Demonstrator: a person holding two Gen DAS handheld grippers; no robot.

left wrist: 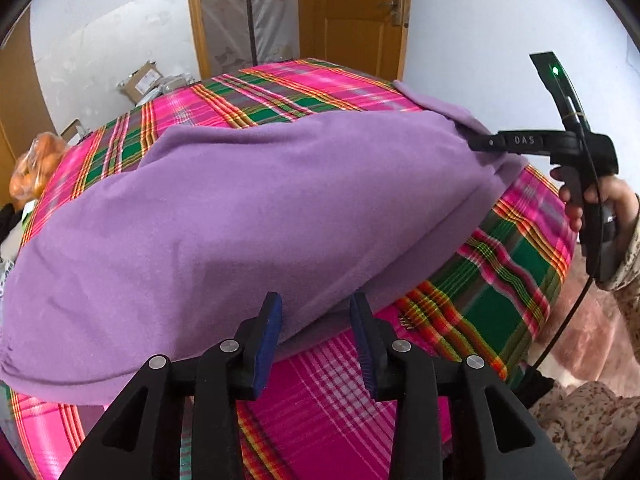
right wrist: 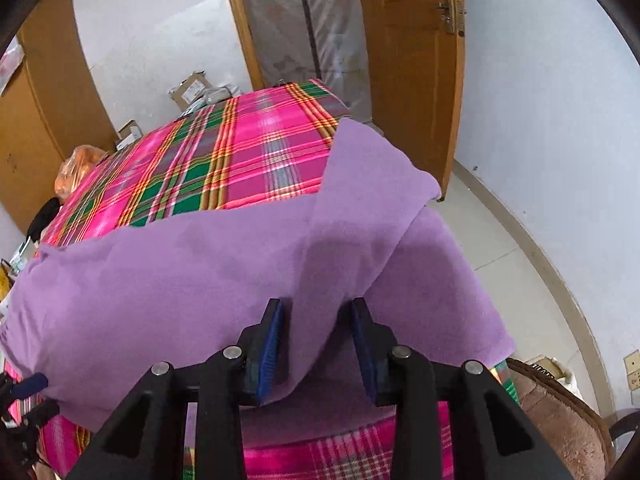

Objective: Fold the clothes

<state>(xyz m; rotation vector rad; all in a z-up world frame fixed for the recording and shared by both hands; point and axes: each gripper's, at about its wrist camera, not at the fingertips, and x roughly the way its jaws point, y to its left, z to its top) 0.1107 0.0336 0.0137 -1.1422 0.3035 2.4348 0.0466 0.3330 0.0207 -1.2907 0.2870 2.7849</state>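
While both grippers sit at the near edge, a bed covered by a plaid sheet (left wrist: 280, 92) in pink, green and orange fills most of each view. Spread across that sheet lies a purple garment (left wrist: 240, 208), a soft fleece-like cloth, reaching well beyond the jaws to either side.

Seen from the left wrist camera, the left gripper (left wrist: 316, 316) has its 2 blue-padded jaws parted to a medium gap. The garment's near hem lies just ahead of and between the jaw tips; whether the pads touch it cannot be told. Far off to the right of these jaws, the right gripper (left wrist: 476, 142) meets the garment's far corner, held by a person's hand (left wrist: 592, 204) in a patterned sleeve.

Seen from the right wrist camera, the right gripper (right wrist: 318, 320) has its 2 jaws set apart with a raised fold of the purple garment (right wrist: 248, 264) running between them and draping over the left pad. The jaws are not pressed together on it.

Beyond the jaws stand a wooden door (right wrist: 412, 60) and cardboard boxes (right wrist: 192, 88). An orange plastic bag (right wrist: 76, 168) sits far left of the jaws.
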